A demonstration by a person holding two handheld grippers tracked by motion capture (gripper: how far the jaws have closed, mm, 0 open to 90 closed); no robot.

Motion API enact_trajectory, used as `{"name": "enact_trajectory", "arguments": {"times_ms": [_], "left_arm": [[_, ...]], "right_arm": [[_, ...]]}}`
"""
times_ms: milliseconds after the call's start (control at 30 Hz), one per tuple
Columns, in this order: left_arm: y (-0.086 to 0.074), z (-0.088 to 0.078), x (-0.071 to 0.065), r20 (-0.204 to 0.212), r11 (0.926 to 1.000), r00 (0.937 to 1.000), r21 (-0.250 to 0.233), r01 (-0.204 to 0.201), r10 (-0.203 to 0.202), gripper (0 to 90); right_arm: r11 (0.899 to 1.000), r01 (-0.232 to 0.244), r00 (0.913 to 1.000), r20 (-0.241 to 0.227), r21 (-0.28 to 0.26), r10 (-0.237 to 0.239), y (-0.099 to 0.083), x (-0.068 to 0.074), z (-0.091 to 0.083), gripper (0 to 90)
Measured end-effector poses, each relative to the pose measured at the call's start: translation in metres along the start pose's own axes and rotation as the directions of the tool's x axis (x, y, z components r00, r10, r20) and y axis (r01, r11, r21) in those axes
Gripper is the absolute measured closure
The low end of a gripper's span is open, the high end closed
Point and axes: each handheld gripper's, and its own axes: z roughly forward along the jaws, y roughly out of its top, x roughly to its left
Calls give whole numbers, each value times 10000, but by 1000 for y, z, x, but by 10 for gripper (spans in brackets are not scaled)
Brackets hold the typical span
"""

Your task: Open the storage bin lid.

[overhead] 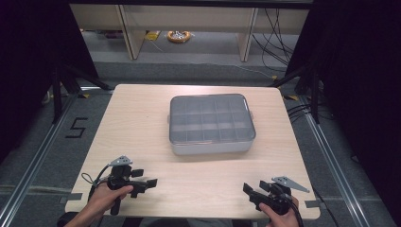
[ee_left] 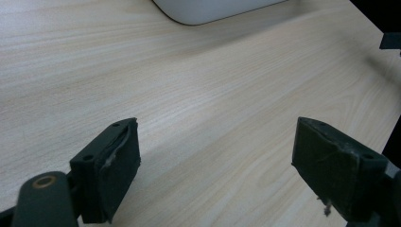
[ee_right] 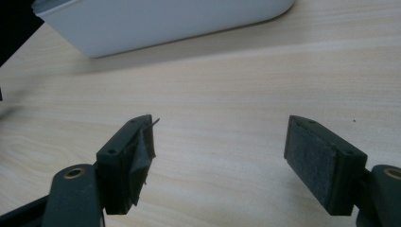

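A white compartment box with a clear lid (overhead: pixel 211 124) lies shut in the middle of the wooden table (overhead: pixel 142 113). Its near wall shows at the top of the left gripper view (ee_left: pixel 208 9) and of the right gripper view (ee_right: pixel 161 23). My left gripper (overhead: pixel 147 184) hovers near the front left edge, held in a hand, jaws wide apart and empty (ee_left: pixel 215 165). My right gripper (overhead: pixel 250 191) sits near the front right edge, also open with nothing between its pads (ee_right: pixel 220 161).
The box's lid shows several dividers beneath it. Bare tabletop lies between the grippers and the box. Beyond the table are a grey floor, wooden shelving legs, a yellow tape roll (overhead: pixel 178 36) and black cables (overhead: pixel 279 38).
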Motion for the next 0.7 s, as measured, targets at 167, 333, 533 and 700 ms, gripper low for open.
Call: {"name": "enact_trajectory", "arguments": {"times_ms": [167,333,533,700], "left_arm": [[1,1,2,-36,10000,10000,-37,49,-49,153],[3,2,1,-2,9998,9999,-75,161,-161,154],[7,3,5,95,9987,9990,-234,449,-446,155],[15,3,8,88,9975,9983,-399,582,-579,164]], "right_arm": [[9978,-502,9987,-62,-444,499,4,-3,2,249],[9961,-572,9982,-201,-677,559,10,-10,4,236],[9920,-975,9948,-359,-796,949,17,-15,4,252],[9906,-1150,9927,-443,-744,1119,32,-23,7,261]]}}
